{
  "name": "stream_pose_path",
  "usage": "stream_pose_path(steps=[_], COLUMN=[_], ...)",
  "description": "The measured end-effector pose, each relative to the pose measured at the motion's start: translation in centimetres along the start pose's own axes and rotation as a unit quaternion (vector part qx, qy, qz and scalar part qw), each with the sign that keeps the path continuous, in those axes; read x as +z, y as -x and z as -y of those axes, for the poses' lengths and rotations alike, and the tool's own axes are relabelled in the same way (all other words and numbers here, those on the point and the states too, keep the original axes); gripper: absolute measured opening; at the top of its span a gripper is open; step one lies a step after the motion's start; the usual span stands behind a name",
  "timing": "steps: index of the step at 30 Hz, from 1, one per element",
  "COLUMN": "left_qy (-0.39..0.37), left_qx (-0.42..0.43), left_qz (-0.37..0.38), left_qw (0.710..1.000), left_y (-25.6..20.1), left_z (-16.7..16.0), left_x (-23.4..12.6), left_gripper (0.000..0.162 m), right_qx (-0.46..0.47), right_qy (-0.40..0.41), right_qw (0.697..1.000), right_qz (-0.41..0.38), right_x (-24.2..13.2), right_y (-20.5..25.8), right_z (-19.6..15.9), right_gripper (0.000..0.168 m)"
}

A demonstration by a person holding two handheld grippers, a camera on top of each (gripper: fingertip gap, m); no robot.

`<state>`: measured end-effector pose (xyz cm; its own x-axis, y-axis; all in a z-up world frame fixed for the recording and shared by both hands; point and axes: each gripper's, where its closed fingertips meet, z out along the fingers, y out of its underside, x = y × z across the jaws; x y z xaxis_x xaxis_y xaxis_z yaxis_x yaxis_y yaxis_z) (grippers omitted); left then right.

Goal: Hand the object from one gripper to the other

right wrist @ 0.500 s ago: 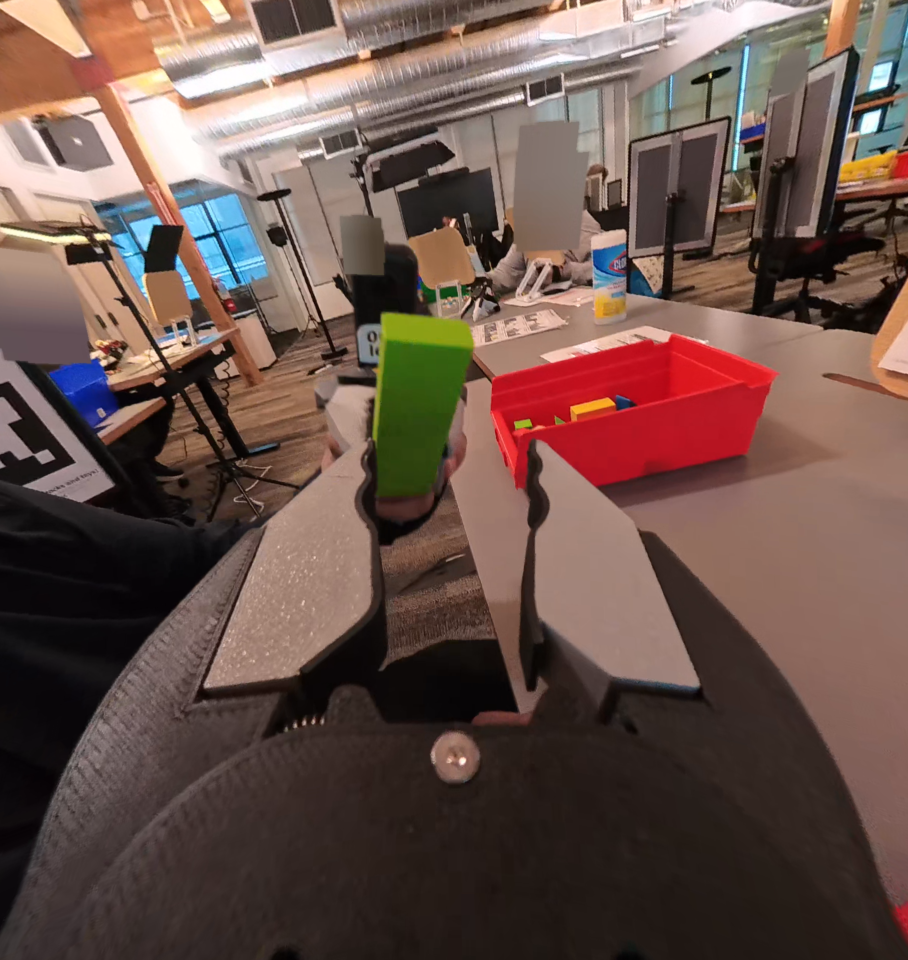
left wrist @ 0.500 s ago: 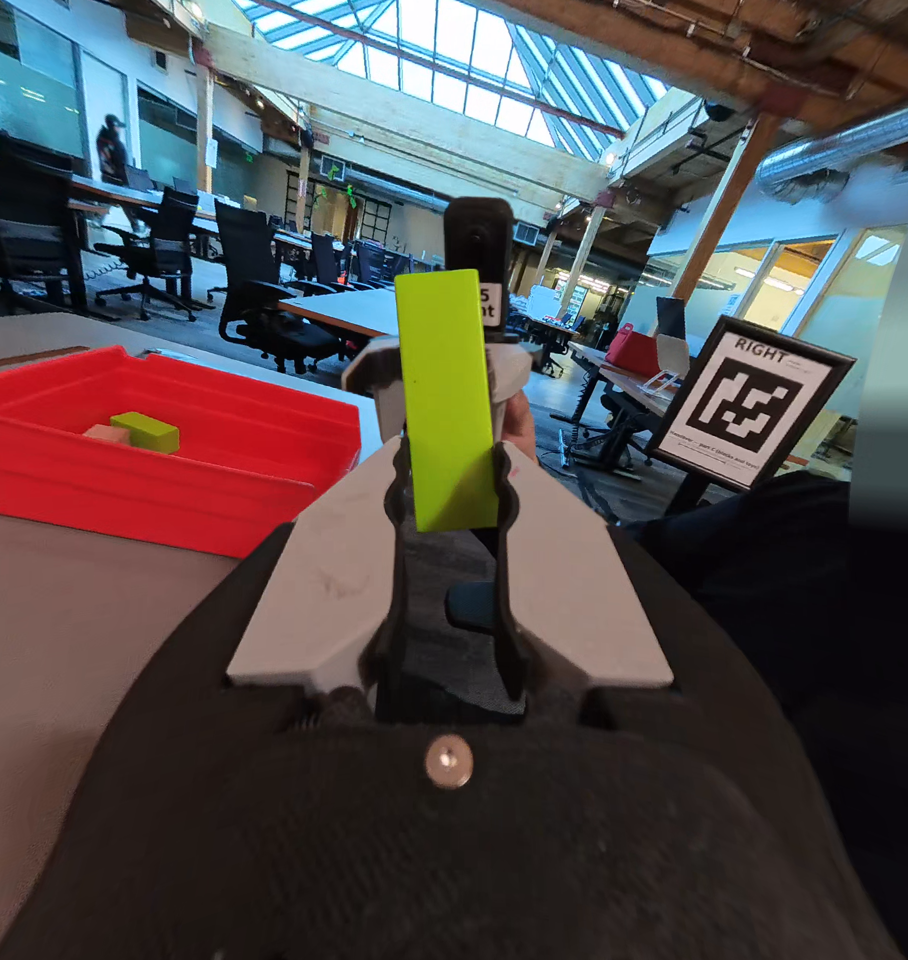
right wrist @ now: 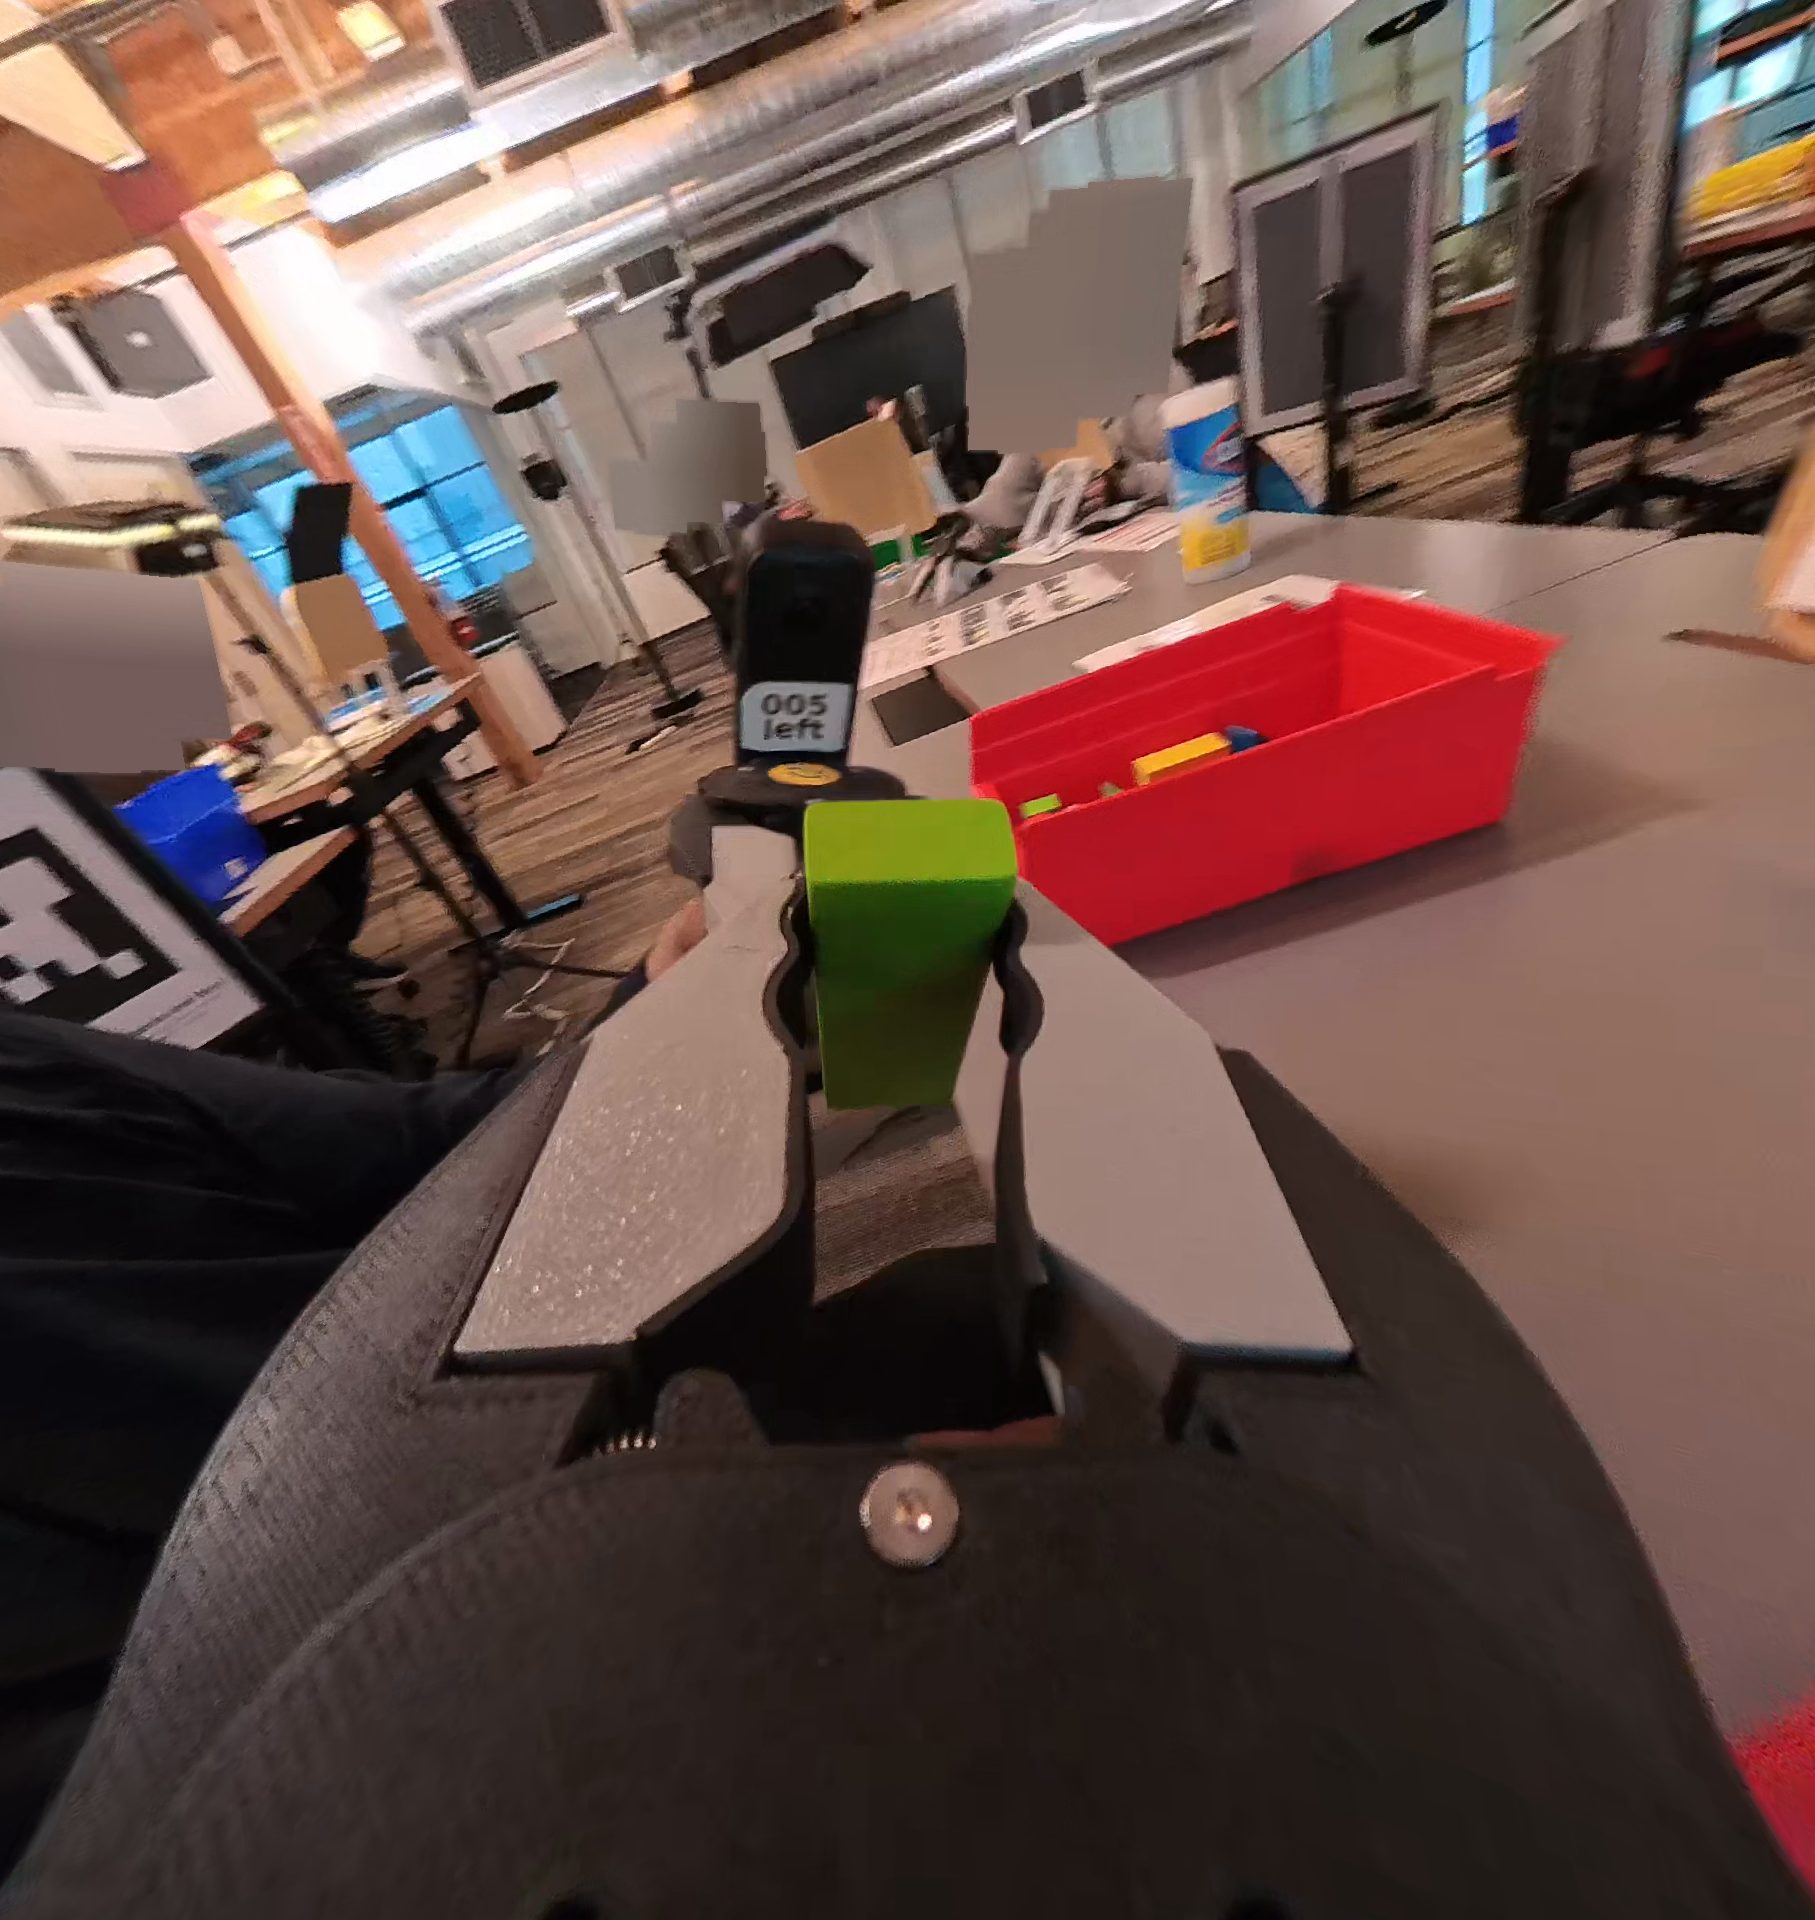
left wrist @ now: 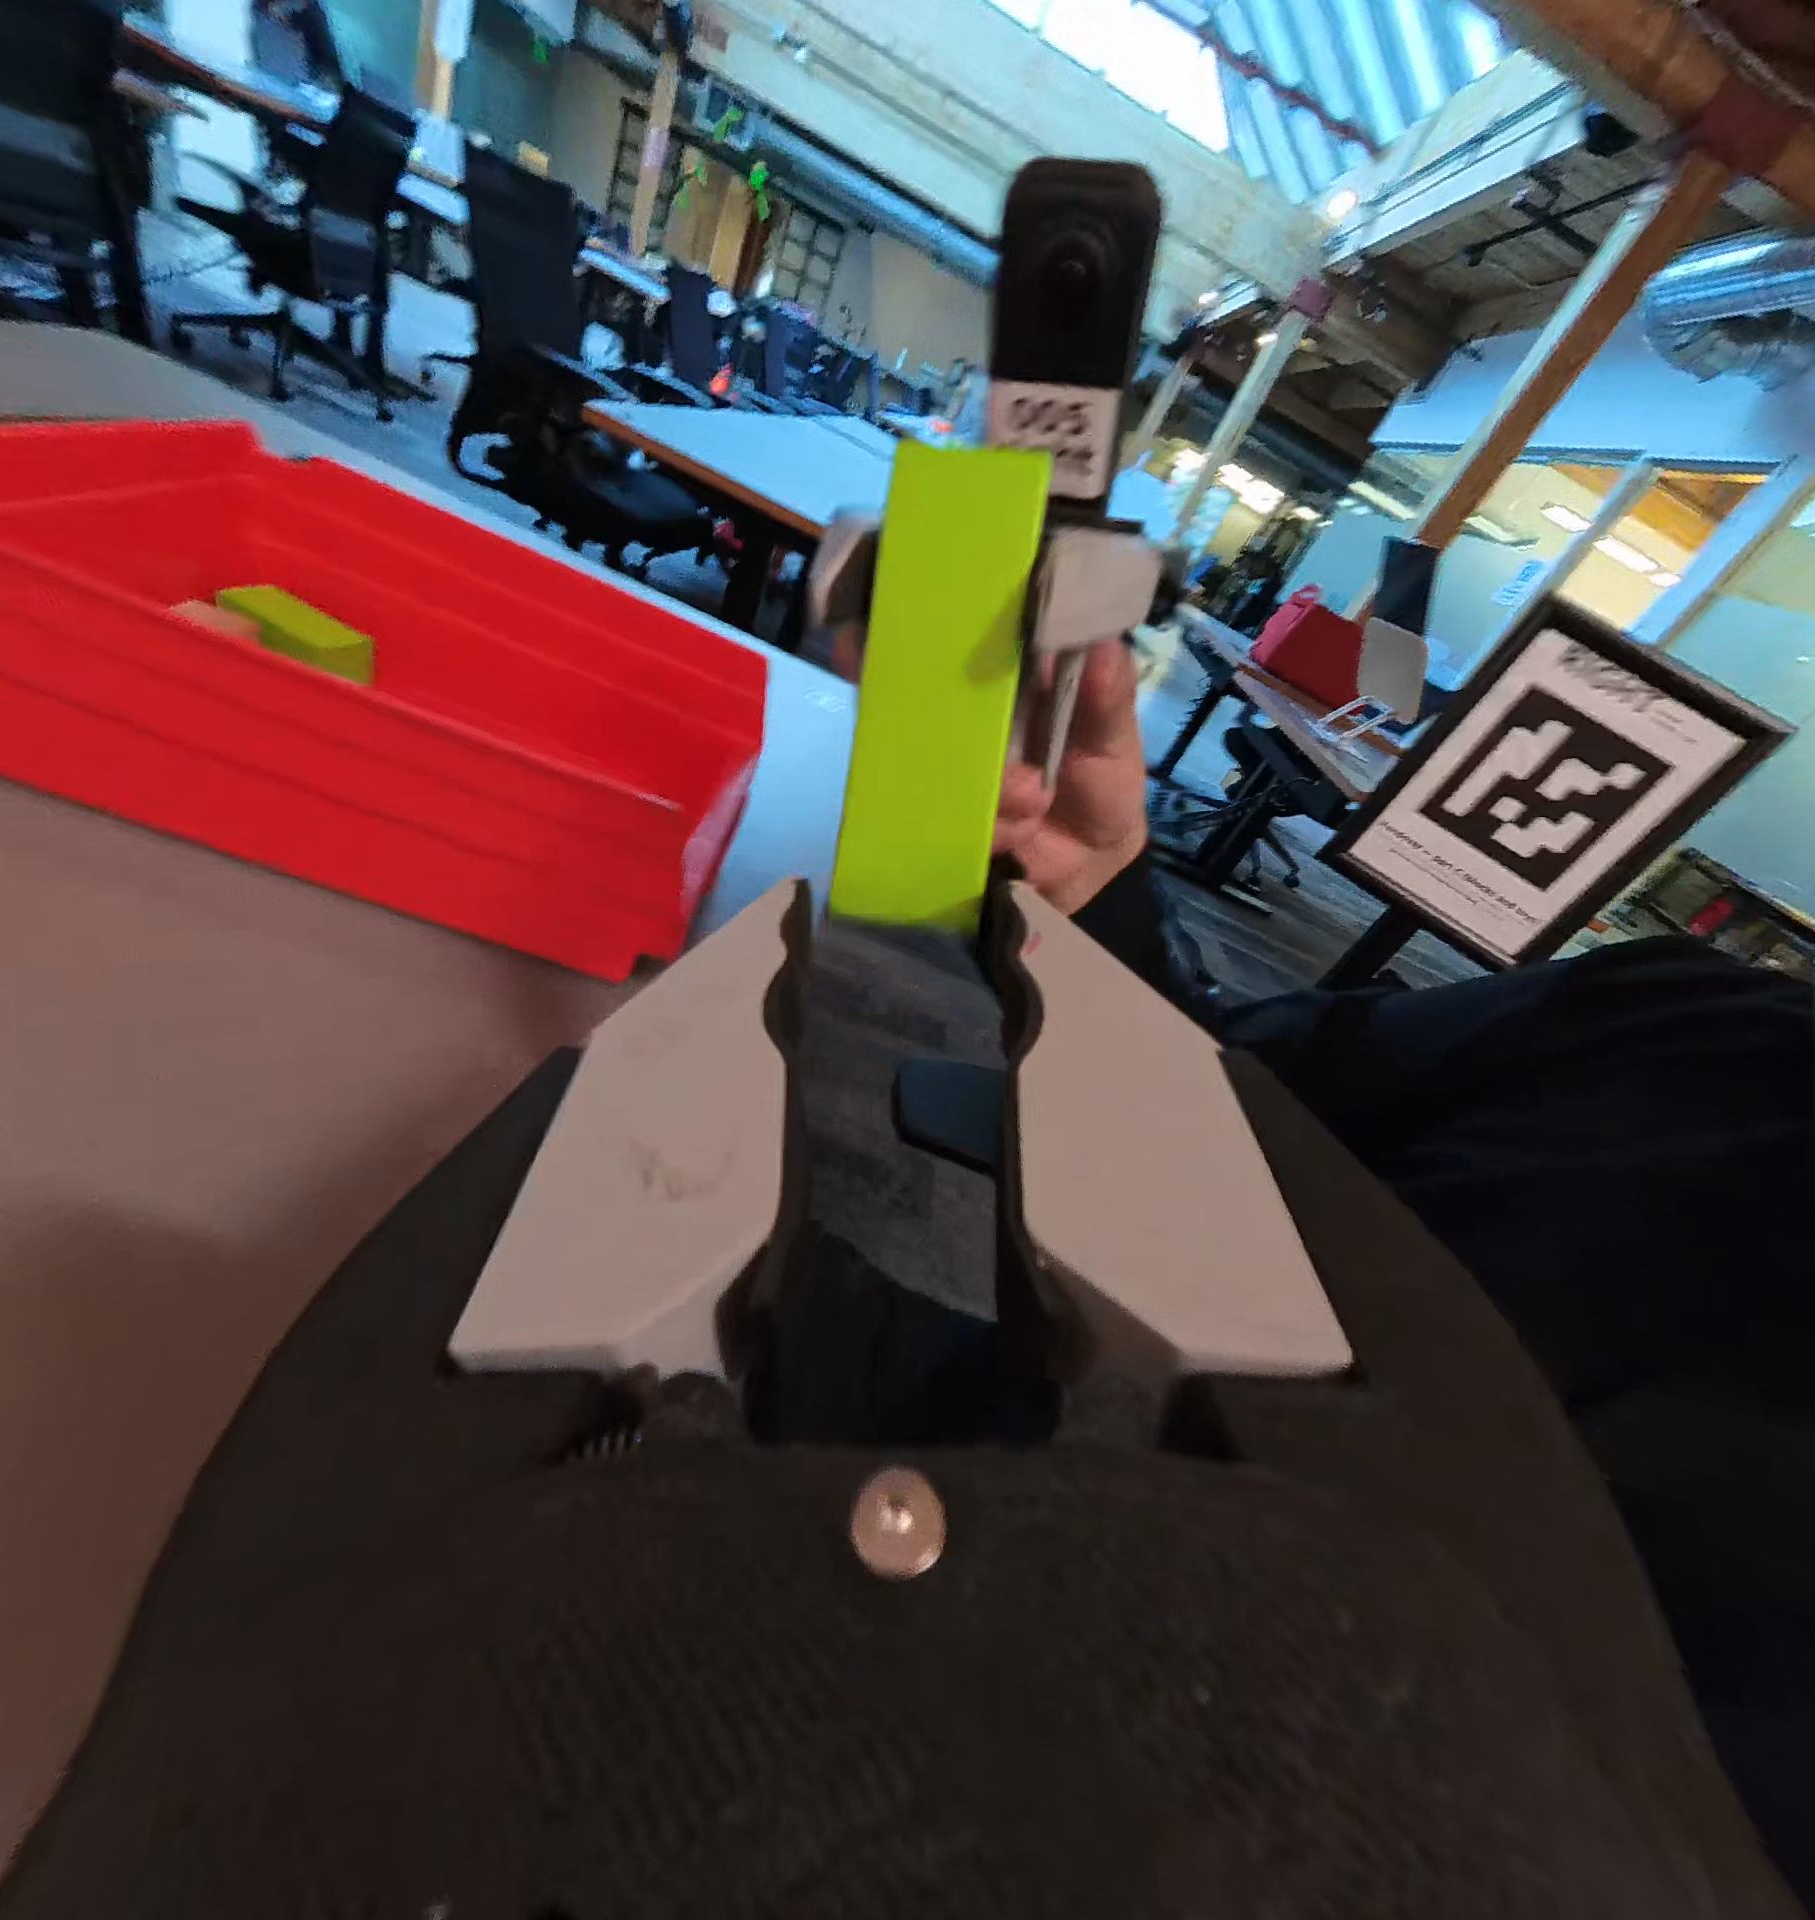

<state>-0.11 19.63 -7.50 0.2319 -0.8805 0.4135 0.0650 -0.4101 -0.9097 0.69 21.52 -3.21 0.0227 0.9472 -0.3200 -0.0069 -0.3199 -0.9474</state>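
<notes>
Daylight floods both views, brightest from the skylight (left wrist: 1173, 62) overexposed above the green block (left wrist: 934, 686) in the left wrist view, and from blue-lit windows (right wrist: 415, 520) left of that block in the right. Motion blur smears the red bin (left wrist: 363, 727) and the room behind it. Wide-angle distortion bends beams and posts toward the frame edges.

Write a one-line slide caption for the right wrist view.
Right gripper fingers close on an upright lime-green rectangular block, red plastic bin on the grey table behind.

Block (right wrist: 898, 951) between right gripper (right wrist: 903, 935) fingers; bin (right wrist: 1402, 831) right, on table (right wrist: 1505, 1039).
</notes>
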Motion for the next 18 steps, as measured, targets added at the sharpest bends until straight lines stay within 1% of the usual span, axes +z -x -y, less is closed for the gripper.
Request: stream_pose_path(steps=[1, 2, 4, 6, 7, 10, 14, 16, 18], left_qy=[0.008, 0.011, -0.013, -0.052, -0.068, -0.091, -0.078, -0.076, -0.072], left_qx=[0.002, 0.007, 0.021, 0.030, 0.032, 0.032, 0.027, 0.038, 0.050], left_qz=[0.021, 0.043, 0.071, 0.094, 0.106, 0.134, 0.147, 0.161, 0.176], left_qw=[1.000, 0.999, 0.997, 0.994, 0.991, 0.986, 0.986, 0.983, 0.980], left_y=[0.8, 1.5, 1.9, 2.1, 2.2, 2.8, 3.0, 3.0, 3.0], left_z=[0.1, 0.4, 1.9, 3.6, 4.3, 5.1, 4.8, 4.9, 4.9], left_x=[-0.8, -1.7, -4.1, -6.5, -7.6, -9.8, -10.5, -10.8, -11.2], left_gripper=[0.042, 0.046, 0.042, 0.038, 0.036, 0.033, 0.032, 0.032, 0.032], right_qx=[-0.009, -0.023, -0.056, -0.070, -0.063, -0.025, -0.011, 0.011, 0.048], right_qy=[-0.011, -0.025, -0.039, -0.024, -0.008, 0.077, 0.225, 0.280, 0.324], right_qw=[1.000, 0.998, 0.985, 0.963, 0.956, 0.936, 0.880, 0.858, 0.844], right_qz=[-0.024, -0.056, -0.158, -0.257, -0.286, -0.342, -0.417, -0.431, -0.425], right_x=[-1.2, -2.7, -6.4, -9.7, -10.7, -11.6, -11.6, -11.1, -10.2], right_y=[-0.7, -1.7, -4.9, -9.1, -11.1, -17.0, -24.8, -27.6, -29.4], right_z=[0.9, 2.0, 3.9, 4.8, 4.8, 3.2, -0.4, -2.2, -4.2], right_gripper=[0.032, 0.032, 0.032, 0.032, 0.032, 0.032, 0.032, 0.032, 0.033])
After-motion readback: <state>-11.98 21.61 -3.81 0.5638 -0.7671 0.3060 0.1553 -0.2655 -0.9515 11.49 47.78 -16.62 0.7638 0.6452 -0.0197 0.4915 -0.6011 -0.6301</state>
